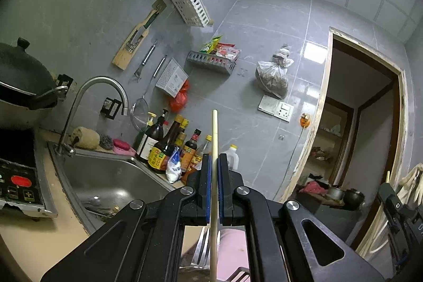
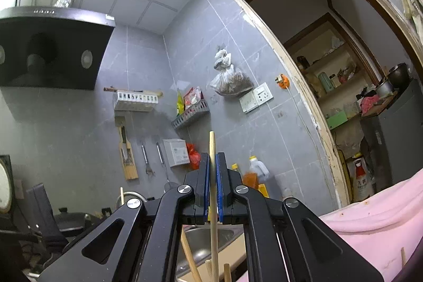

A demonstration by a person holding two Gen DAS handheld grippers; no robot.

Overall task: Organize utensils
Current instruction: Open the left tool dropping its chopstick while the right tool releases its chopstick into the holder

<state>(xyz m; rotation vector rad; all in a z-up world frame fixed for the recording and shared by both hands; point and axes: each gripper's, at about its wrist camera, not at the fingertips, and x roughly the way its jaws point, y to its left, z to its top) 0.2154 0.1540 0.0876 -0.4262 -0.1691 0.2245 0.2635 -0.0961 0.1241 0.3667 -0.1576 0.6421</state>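
My left gripper (image 1: 214, 159) is shut on a pale wooden chopstick (image 1: 214, 134) that stands upright between its blue pads, its tip well above the fingers. My right gripper (image 2: 213, 157) is likewise shut on a second wooden chopstick (image 2: 212, 144), held upright. Below the right gripper, several more wooden sticks (image 2: 193, 263) poke up at the frame's bottom edge. Metal fork tines (image 1: 202, 247) show under the left gripper. A white slotted utensil basket (image 1: 189, 3) hangs on the grey tiled wall, also seen from the right wrist as the white basket (image 2: 136, 98). The other gripper (image 1: 396, 205) shows at the right edge.
A steel sink (image 1: 111, 176) with a curved tap (image 1: 103, 86) lies left, sauce bottles (image 1: 169, 147) lined up behind it. A stove panel (image 1: 18, 184) and black wok (image 1: 23, 78) are far left. A pink cloth (image 2: 375, 216) covers the right. A doorway (image 2: 330, 70) opens on the right.
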